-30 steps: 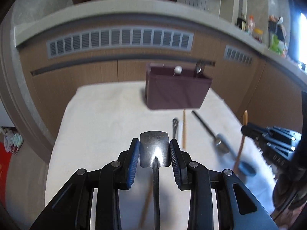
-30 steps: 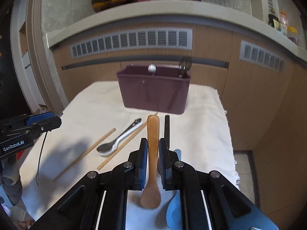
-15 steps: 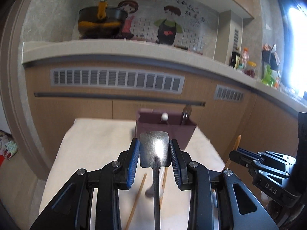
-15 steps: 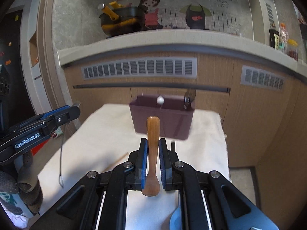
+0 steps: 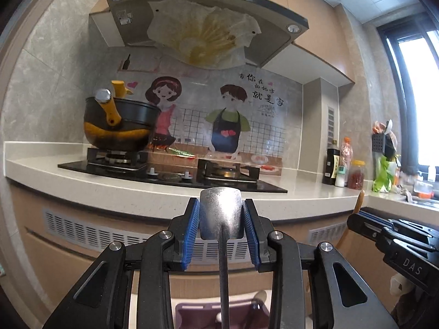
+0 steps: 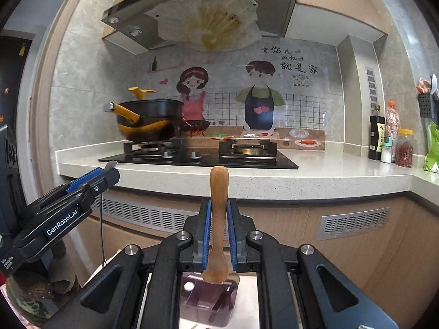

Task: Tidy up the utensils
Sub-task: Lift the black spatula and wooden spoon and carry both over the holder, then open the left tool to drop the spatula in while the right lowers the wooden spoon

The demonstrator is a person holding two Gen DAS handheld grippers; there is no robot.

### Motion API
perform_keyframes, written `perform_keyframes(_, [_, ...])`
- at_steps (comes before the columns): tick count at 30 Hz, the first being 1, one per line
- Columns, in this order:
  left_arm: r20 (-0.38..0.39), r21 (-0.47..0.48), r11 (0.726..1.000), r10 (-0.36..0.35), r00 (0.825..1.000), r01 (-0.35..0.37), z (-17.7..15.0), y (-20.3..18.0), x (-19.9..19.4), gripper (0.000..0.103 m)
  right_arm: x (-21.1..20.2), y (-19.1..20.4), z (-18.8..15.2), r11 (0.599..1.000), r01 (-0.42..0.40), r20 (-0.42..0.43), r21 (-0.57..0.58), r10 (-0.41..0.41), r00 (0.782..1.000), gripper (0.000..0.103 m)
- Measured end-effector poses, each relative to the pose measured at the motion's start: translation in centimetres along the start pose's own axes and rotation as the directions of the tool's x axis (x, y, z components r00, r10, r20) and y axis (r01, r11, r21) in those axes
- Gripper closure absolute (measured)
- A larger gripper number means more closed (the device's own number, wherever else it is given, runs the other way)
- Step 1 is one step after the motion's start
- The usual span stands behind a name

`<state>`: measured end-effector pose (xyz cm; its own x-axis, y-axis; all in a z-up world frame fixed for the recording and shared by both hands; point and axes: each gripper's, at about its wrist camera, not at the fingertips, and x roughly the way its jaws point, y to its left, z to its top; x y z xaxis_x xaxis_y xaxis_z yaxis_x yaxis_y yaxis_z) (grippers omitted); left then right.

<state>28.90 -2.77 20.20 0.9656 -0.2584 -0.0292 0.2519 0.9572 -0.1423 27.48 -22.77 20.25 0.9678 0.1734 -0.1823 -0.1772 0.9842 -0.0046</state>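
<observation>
White "GenRobot.AI" on left tool (image 6: 111,171)

A pale stone worktop (image 6: 315,175) runs along the grey marbled wall (image 6: 90,82) and turns a corner at the right. A black gas hob (image 6: 197,159) sits in it under a glass extractor hood (image 6: 197,2). A cartoon couple decorates the splashback (image 6: 247,96). Wooden cabinet fronts below carry vent grilles (image 6: 354,222). Daylight glares through a dark-framed window (image 5: 414,96) at the far right.
</observation>
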Motion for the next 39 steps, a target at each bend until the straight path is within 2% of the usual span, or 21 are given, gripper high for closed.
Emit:
perform_keyframes(6, [-0.034, -0.006, 1.0, -0.004, 0.999, 0.004, -2.3, 0.9, 4.4, 0.07, 5.0, -0.7, -3.0, 1.0, -0.009, -0.091, 0.015, 0.01, 0.996, 0.092])
perform_keyframes(13, [-0.108, -0.031, 0.999, -0.011, 0.994, 0.008, -6.6, 2.3, 8.3, 0.07, 10.0, -0.8, -7.4, 0.999, -0.022, -0.214, 0.027, 0.028, 0.976, 0.092])
perform_keyframes(22, [-0.207, -0.051, 0.999, -0.007, 0.978, -0.004, -11.3, 3.6, 12.0, 0.07, 13.2, -0.7, -11.4, 0.999, -0.027, -0.306, 0.033, 0.036, 0.951, 0.092])
perform_keyframes(29, [-0.289, -0.04, 0.999, 0.002, 0.957, -0.015, -14.1, 4.1, 12.5, 0.07, 14.8, -0.5, -13.9, 0.998, -0.039, -0.379, 0.042, 0.052, 0.924, 0.092])
perform_keyframes(39, [-0.437, -0.02, 0.999, 0.025, 0.899, -0.038, -17.2, 5.6, 10.5, 0.069, 16.5, -0.6, -17.6, 0.997, -0.035, -0.481, 0.064, 0.062, 0.875, 0.092])
